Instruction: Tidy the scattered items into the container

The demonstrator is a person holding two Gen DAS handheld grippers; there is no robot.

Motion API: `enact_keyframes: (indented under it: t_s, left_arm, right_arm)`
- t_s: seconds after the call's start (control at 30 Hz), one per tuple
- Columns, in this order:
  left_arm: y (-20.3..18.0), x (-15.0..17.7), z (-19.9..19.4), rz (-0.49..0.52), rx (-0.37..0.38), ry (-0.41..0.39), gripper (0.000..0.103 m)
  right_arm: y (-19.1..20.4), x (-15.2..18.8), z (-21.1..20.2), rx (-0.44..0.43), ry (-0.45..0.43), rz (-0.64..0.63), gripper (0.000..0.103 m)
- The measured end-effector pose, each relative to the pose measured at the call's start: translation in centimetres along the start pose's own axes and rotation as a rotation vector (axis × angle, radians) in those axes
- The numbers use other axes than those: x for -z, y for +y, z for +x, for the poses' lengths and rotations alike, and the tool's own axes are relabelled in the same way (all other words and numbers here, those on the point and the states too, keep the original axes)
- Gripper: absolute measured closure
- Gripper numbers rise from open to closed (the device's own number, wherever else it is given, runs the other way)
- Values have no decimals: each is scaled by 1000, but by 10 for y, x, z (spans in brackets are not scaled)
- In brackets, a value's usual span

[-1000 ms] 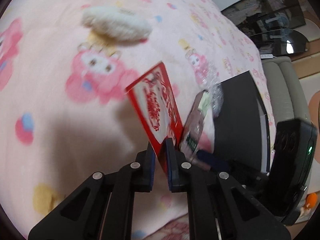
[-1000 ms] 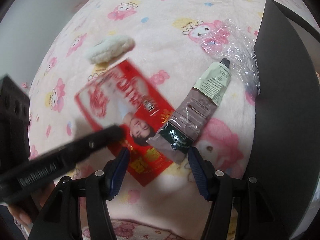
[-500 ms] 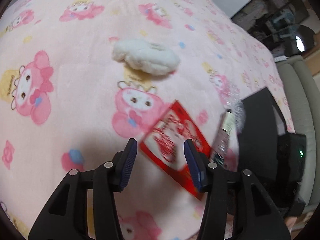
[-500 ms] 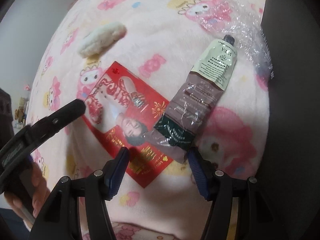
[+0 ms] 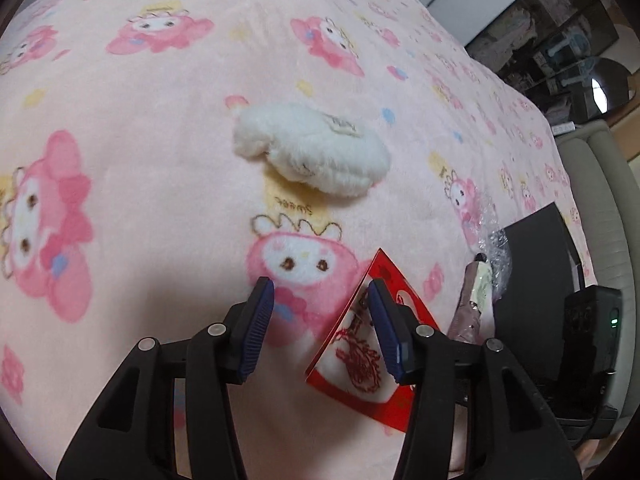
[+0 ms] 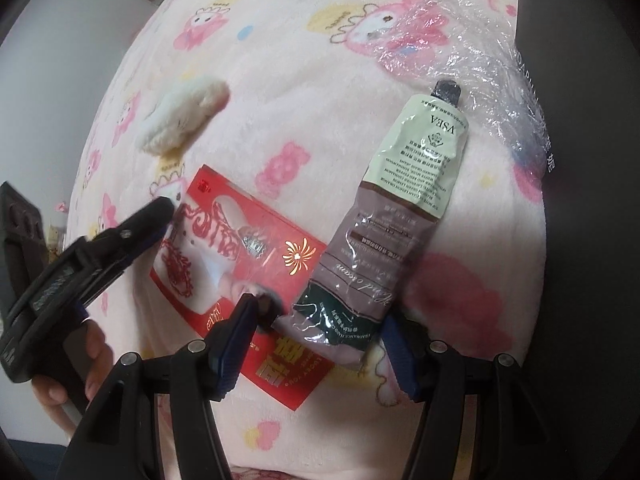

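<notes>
Right gripper: jaws wide apart, nothing held. Crimped end of the tube lies between the fingertips, on the blanket; no contact visible.

Tube: soft laminate, partly squeezed, probably light. It will dent under the pads, and the glossy skin may slip. Best hold looks like across the flat crimped end or the lower body, where it is widest and flattest. The cap end, pointing away, is narrow and round, so a poorer bite.

Left gripper: jaws wide apart, empty, hovering over the blanket. Its right finger sits over the near corner of the card.

Card: red, thin, flat, stiff-ish paper, very light. It lies flat on plush, the tube's end overlapping one edge. Little to pinch from above; judge it needs an edge or corner caught, the pile giving way to let a finger under.

Plush: white, fluffy, farther out, well apart from the card. Soft and compressible; any squeeze across the middle should hold.

Wrap: clear, crinkled, beyond the tube cap, touching the box. Near weightless, may cling.

Box: dark, at the right, all items outside it.
</notes>
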State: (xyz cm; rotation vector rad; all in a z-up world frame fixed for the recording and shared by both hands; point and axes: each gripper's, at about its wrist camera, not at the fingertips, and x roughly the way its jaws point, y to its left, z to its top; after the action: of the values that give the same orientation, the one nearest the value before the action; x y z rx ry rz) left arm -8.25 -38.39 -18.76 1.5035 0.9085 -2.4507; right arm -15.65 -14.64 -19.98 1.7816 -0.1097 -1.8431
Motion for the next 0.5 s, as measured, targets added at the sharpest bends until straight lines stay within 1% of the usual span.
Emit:
enact_keyframes:
  t_s: [0.1,0.17,0.2,0.23,0.33,0.4,0.5]
  left_arm:
    - [-5,2,6,31,-1,7,53]
    - [-10,6,4,52,12,13,64]
    - [-12,9,2,62,21,22,72]
    - [-14,12,0,73,25,27,75]
    - [-21,28,-9,120,-12,31,79]
    - [-20,37,-14,112,-23,43,80]
    - [-17,54,-25,91,-10,74,81]
  right_arm:
    - [2,3,3,4,25,-20,44]
    - [6,-5,8,-5,40,-32,43]
    - [7,-4,8,-11,44,-34,43]
    - [8,-4,9,-13,51,-38,42]
    - [9,-2,10,-20,71,-46,42]
    - [11,0,9,-23,78,-54,42]
    - [14,6,8,-25,85,-69,42]
